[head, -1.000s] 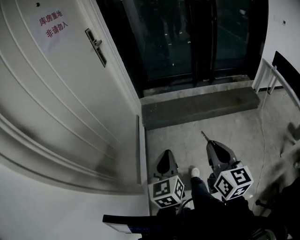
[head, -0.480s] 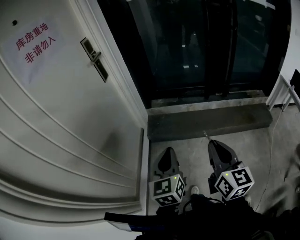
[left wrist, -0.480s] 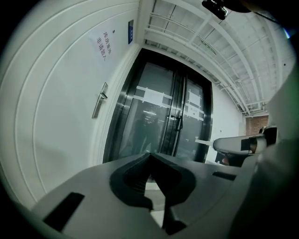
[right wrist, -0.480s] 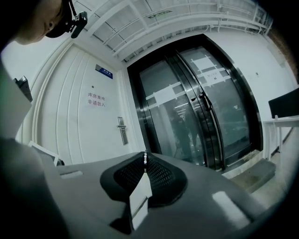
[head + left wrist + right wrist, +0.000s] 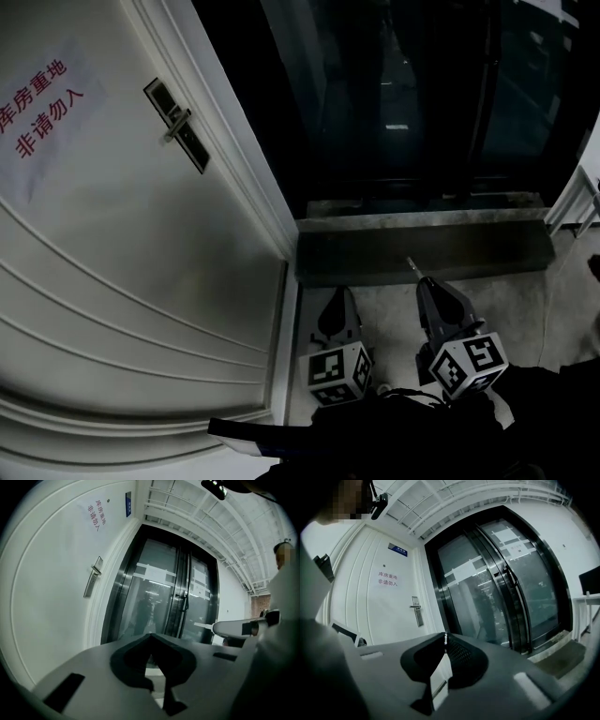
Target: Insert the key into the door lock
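White door (image 5: 141,244) at the left of the head view, shut, with a paper notice (image 5: 37,98) in red characters and, nearer to the frame edge, the door lock (image 5: 176,127): a dark upright plate with a lever handle, keyhole too small to make out. To the right of it, dark glass doors (image 5: 422,94) and a concrete step (image 5: 422,244) on the floor. Low in the same view, both tools side by side above the floor, well apart from the lock. Jaws of the right gripper (image 5: 421,279) pressed together on the key (image 5: 411,266), its thin metal tip sticking out forward beyond them; visible also in the right gripper view as a small bright piece at the meeting line of the jaws, pointing roughly toward the glass, with the lock plate off to the left. Jaws of the left gripper (image 5: 339,292) together as well, with nothing between them. Judged as the approach step: key already in grasp, not yet near the lock, insertion not begun. Next move, probably: raise the right gripper and carry it leftward up to the plate, find the keyhole near the handle, turn the key blade to match the slot, line it up straight, then push gently. Some risk of scraping on the plate if held tilted. No clear role for the left gripper, except maybe steadying the handle.
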Demonstrator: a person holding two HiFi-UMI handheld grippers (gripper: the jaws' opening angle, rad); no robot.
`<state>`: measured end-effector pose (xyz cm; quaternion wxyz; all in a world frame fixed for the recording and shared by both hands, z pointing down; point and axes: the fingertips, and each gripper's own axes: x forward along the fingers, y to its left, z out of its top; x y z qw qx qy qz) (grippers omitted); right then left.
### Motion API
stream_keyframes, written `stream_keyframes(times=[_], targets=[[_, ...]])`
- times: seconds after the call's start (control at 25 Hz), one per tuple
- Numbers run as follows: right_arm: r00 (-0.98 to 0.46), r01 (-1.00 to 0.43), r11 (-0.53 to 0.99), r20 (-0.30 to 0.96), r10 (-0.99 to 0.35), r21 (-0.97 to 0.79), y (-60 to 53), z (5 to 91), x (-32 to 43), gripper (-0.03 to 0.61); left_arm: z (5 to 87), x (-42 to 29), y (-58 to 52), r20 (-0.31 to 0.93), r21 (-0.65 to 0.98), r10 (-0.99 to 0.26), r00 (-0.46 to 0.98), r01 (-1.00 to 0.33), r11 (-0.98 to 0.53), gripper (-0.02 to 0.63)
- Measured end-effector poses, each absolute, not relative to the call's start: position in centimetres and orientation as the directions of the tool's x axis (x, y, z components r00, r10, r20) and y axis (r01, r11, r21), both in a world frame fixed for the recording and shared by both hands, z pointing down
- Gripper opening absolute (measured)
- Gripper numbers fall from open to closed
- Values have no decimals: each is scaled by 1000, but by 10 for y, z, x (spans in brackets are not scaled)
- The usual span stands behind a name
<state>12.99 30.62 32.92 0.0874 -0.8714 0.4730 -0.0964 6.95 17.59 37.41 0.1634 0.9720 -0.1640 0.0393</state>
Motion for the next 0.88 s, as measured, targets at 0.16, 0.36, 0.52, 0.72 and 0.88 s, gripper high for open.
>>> stream_keyframes(times=[0.16, 0.36, 0.52, 0.72, 0.88], targets=[[515, -816, -520, 90, -852, -253, 289, 335, 149, 12, 376, 87, 157, 130, 300, -330, 935, -354, -886, 1], [465, -849, -471, 84, -881, -240, 236, 339, 177, 12, 383, 105, 107, 128, 298, -401, 907, -421, -857, 2], [390, -889, -399, 82, -917, -226, 170, 341, 202, 12, 384, 120, 43, 114, 298, -488, 865, -498, -814, 2], [268, -938, -275, 60, -962, -209, 77, 330, 226, 12, 366, 129, -43, 89, 285, -619, 780, -616, -735, 2], [155, -966, -162, 54, -987, -203, 4, 329, 226, 12, 362, 121, -101, 88, 259, -692, 717, -687, -679, 2]])
